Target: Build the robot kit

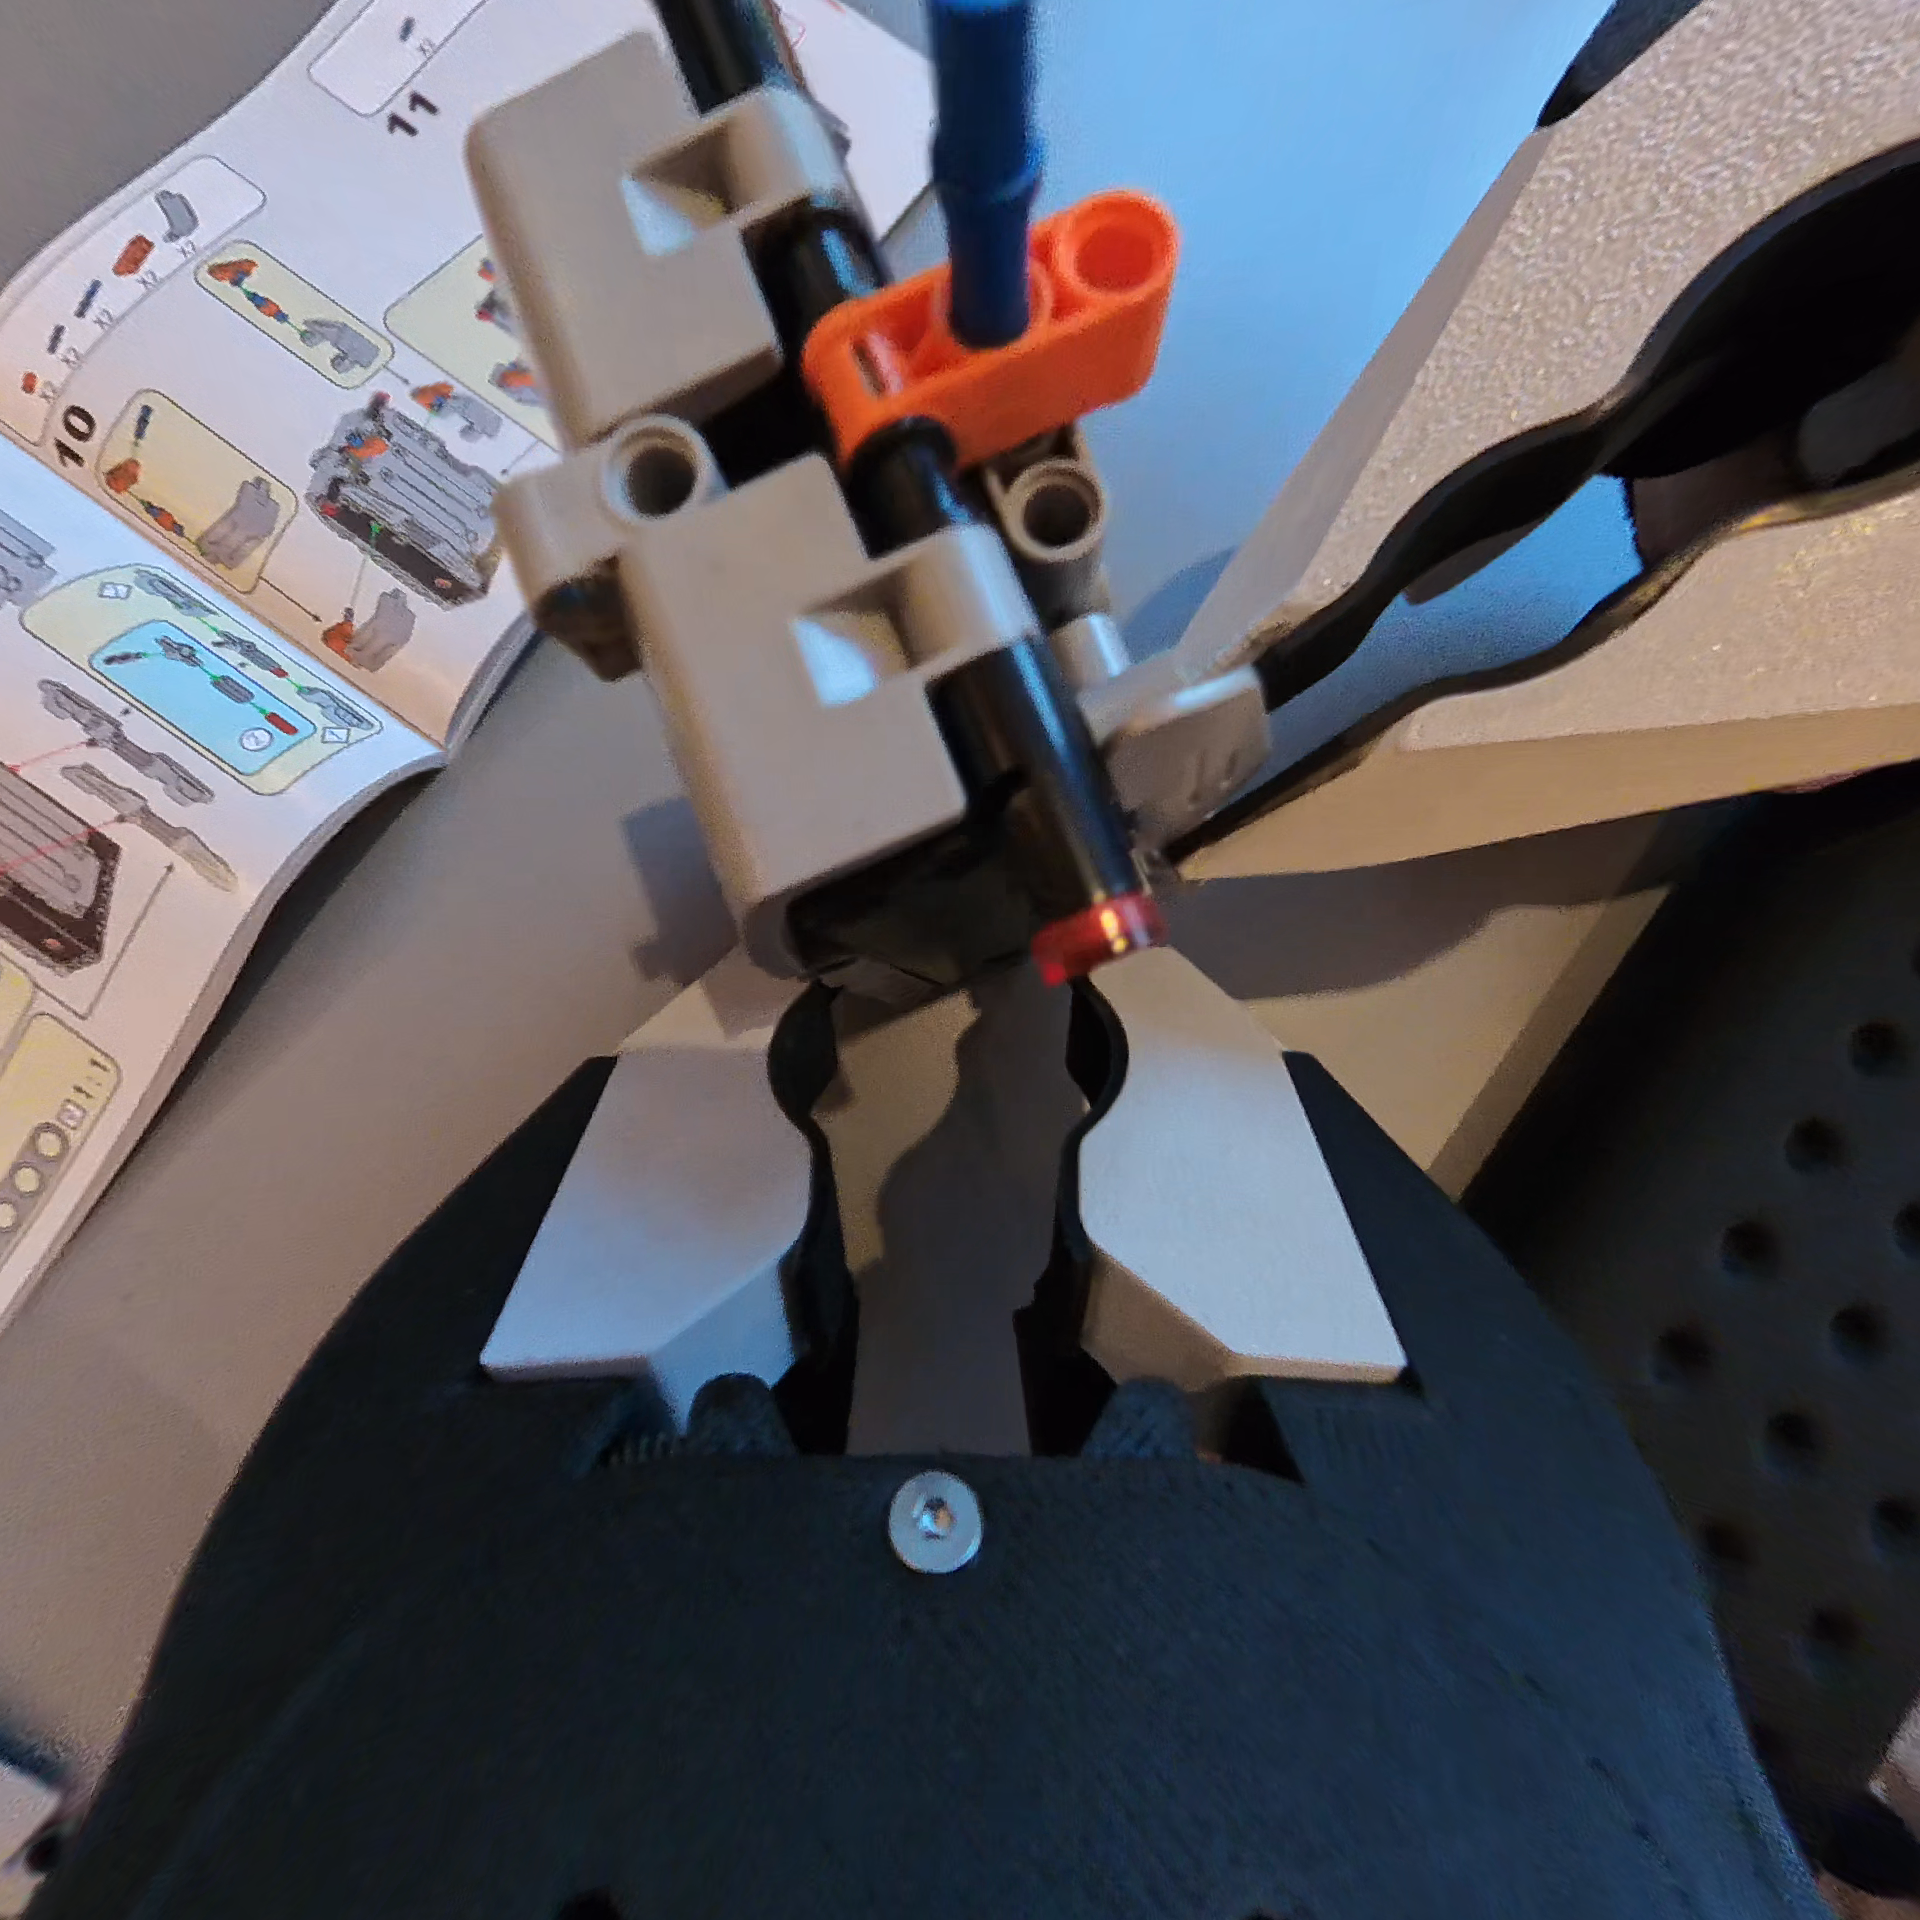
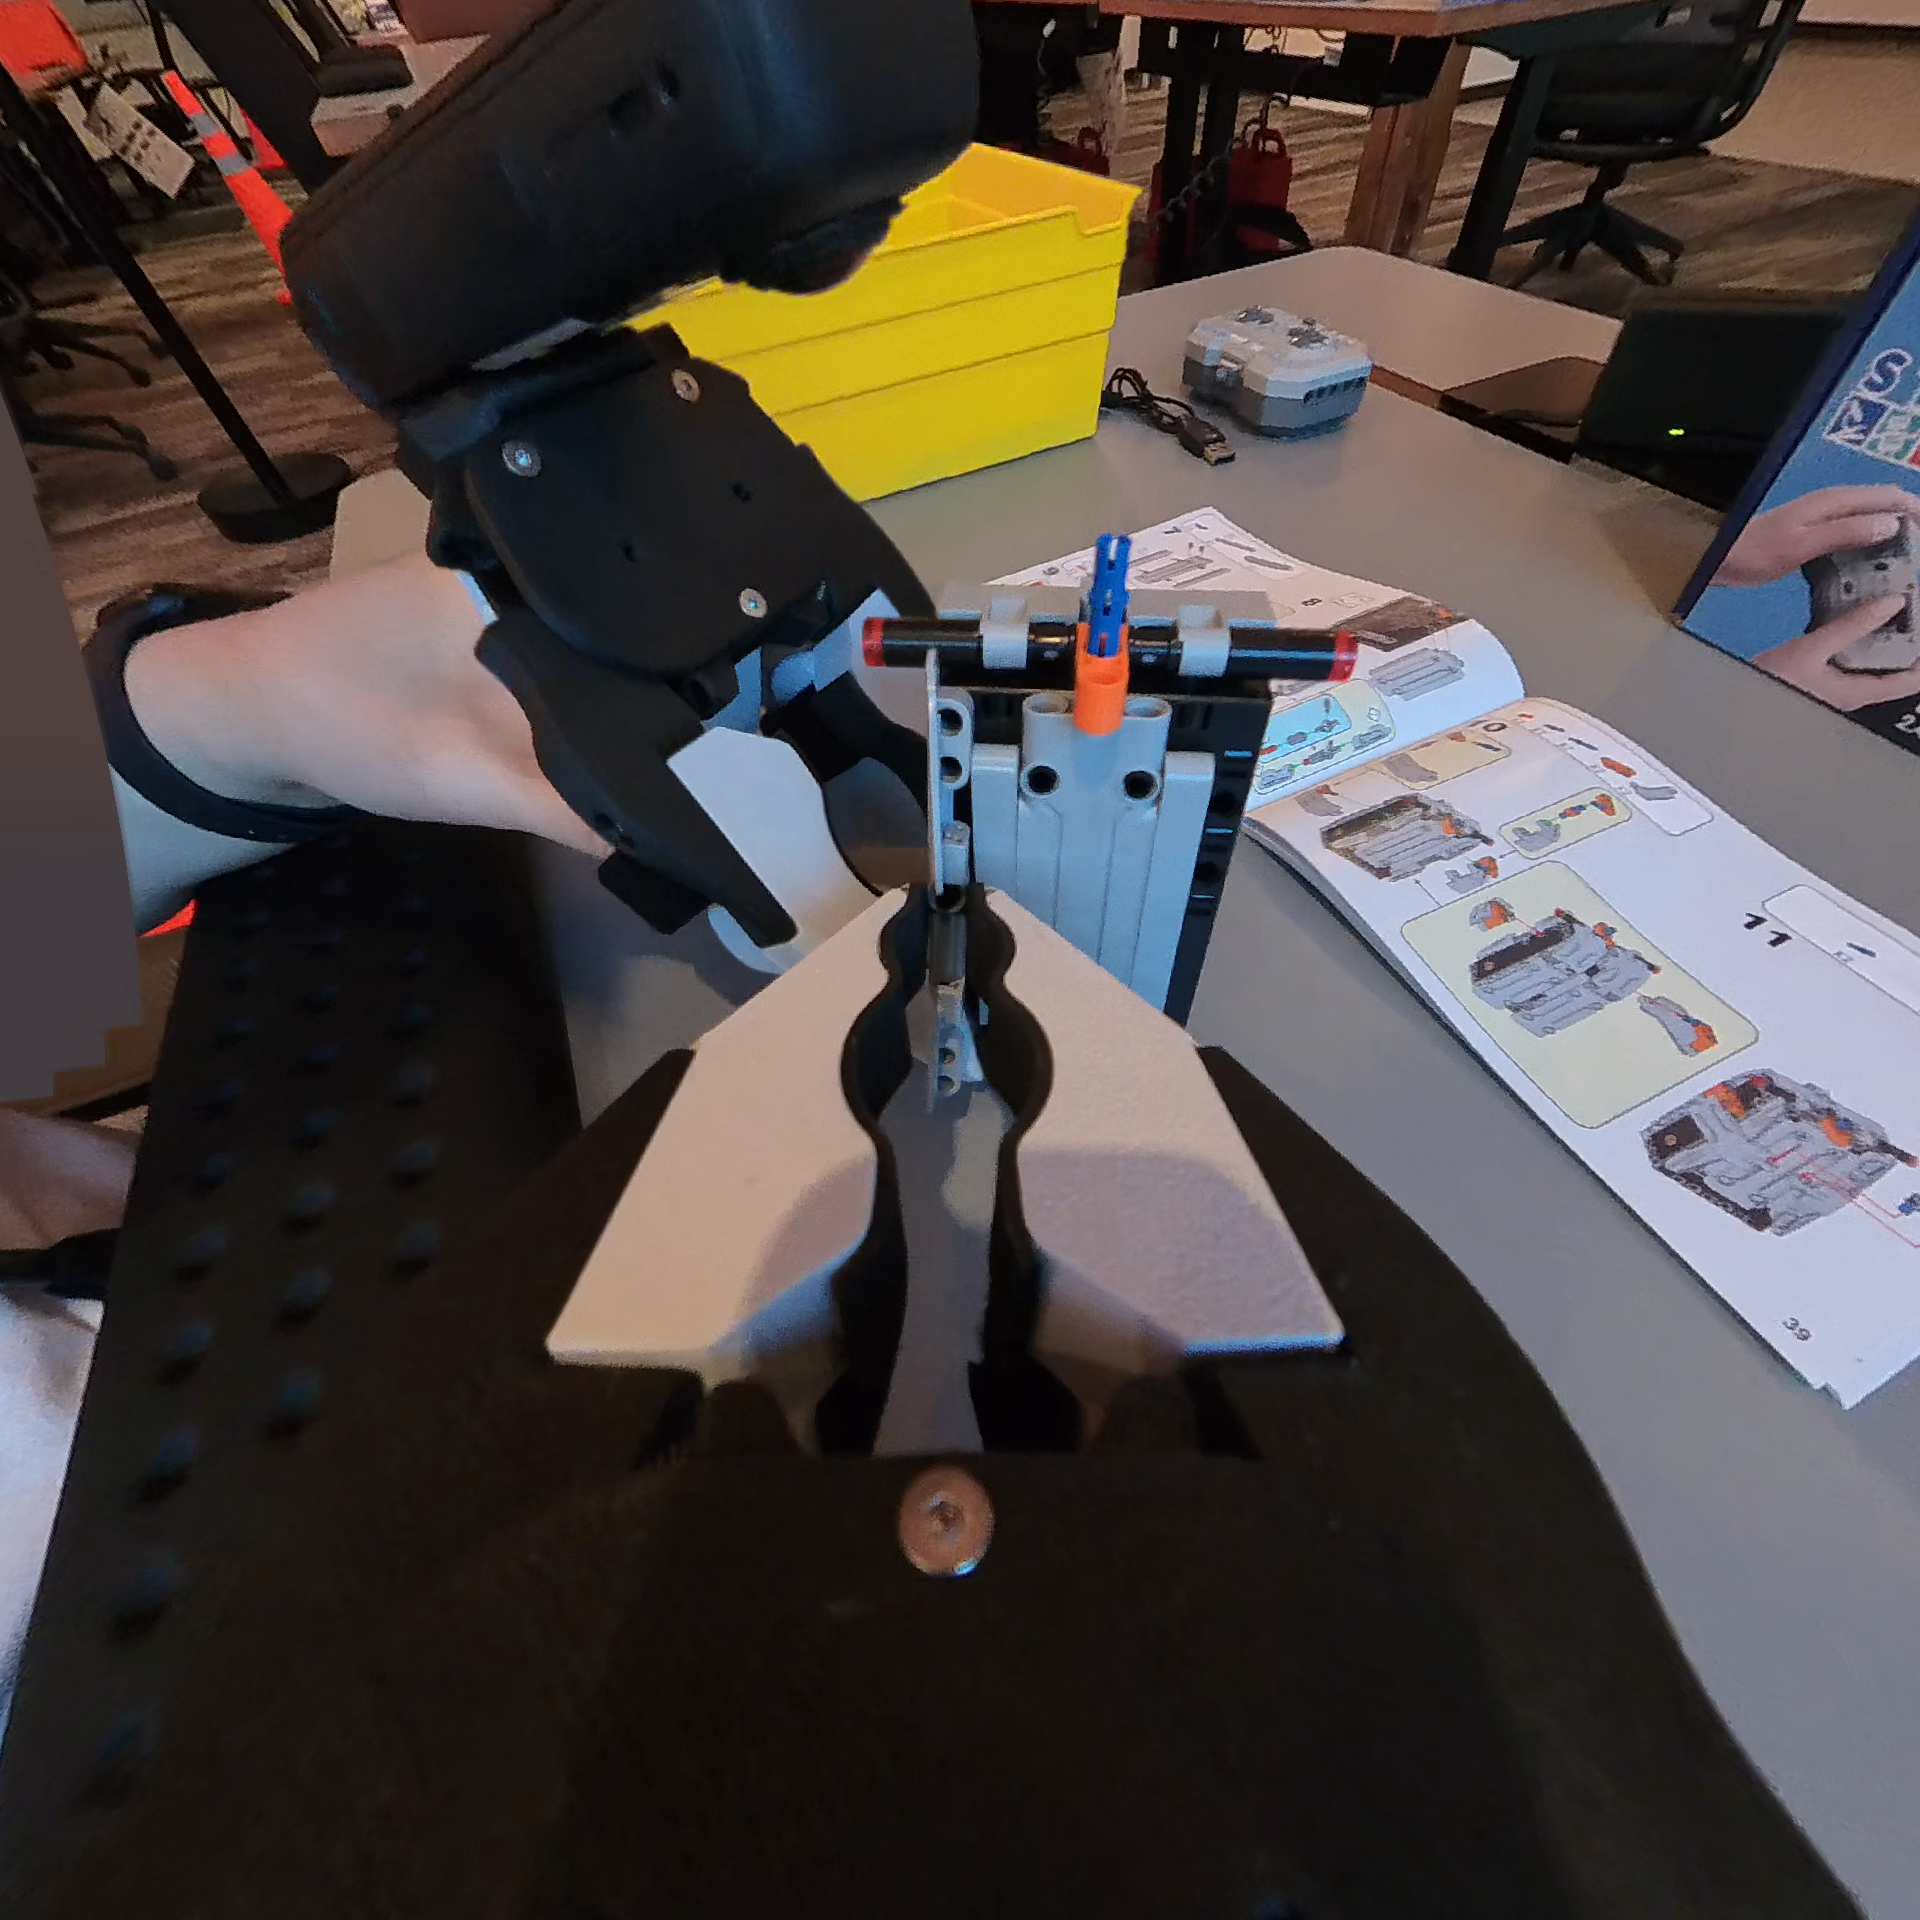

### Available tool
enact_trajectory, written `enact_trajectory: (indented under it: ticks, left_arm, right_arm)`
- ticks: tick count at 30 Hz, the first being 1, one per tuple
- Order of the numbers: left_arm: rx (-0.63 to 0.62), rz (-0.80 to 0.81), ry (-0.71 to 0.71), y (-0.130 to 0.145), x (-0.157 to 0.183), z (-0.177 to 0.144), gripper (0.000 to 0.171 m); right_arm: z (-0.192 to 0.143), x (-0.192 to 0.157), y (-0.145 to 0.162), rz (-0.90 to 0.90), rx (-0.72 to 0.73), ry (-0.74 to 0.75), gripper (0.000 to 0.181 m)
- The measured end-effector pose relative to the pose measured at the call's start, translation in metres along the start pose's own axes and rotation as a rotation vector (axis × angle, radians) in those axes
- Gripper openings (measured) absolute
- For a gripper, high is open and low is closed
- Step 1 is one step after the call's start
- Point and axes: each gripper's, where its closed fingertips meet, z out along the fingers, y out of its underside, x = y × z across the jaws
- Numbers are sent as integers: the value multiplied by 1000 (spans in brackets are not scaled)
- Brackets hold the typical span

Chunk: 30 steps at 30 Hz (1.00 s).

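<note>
A brick assembly (image 2: 1091, 831) stands upright on the grey table: a grey block in a black frame. A black axle (image 2: 1257, 649) with red ends lies across its top, carrying an orange connector (image 2: 1099, 691) and a blue pin (image 2: 1110, 571). My left gripper (image 1: 951, 1003) closes its tips on the near end of the assembly (image 1: 727, 675), just under the axle's red end (image 1: 1101, 925). It also shows in the right wrist view (image 2: 883, 790). My right gripper (image 2: 945, 914) is shut on a small grey connector piece (image 2: 948, 1039), held against the assembly's left edge. In the left wrist view it (image 1: 1221, 769) comes in from the right.
An open instruction booklet (image 2: 1558, 935) lies right of the assembly. A yellow bin (image 2: 935, 343), a grey control unit (image 2: 1278, 369), a cable (image 2: 1174, 421) and a blue box (image 2: 1829, 520) stand farther back. A black perforated mat (image 2: 312, 1143) lies to the left under a person's hand (image 2: 343, 707). Some 7 centimeters of space lies between my two pairs of fingers.
</note>
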Motion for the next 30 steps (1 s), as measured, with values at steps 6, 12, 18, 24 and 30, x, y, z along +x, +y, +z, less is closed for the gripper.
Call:
enact_trajectory:
  ticks: [6,12,18,24,30]
  left_arm:
    - [20,64,-61,-1,0,-4,43]
    - [73,85,-28,-2,5,-13,53]
    - [121,155,-16,2,5,-23,58]
    - [143,171,-30,16,-6,-36,37]
    - [336,133,113,-8,-9,-63,42]
  right_arm:
    - [0,-3,4,-45,-2,12,5]
    - [0,-2,4,-55,1,23,5]
    - [2,-4,3,-58,3,21,5]
    - [4,-4,2,-63,1,23,5]
    - [5,-5,1,-78,-1,28,5]
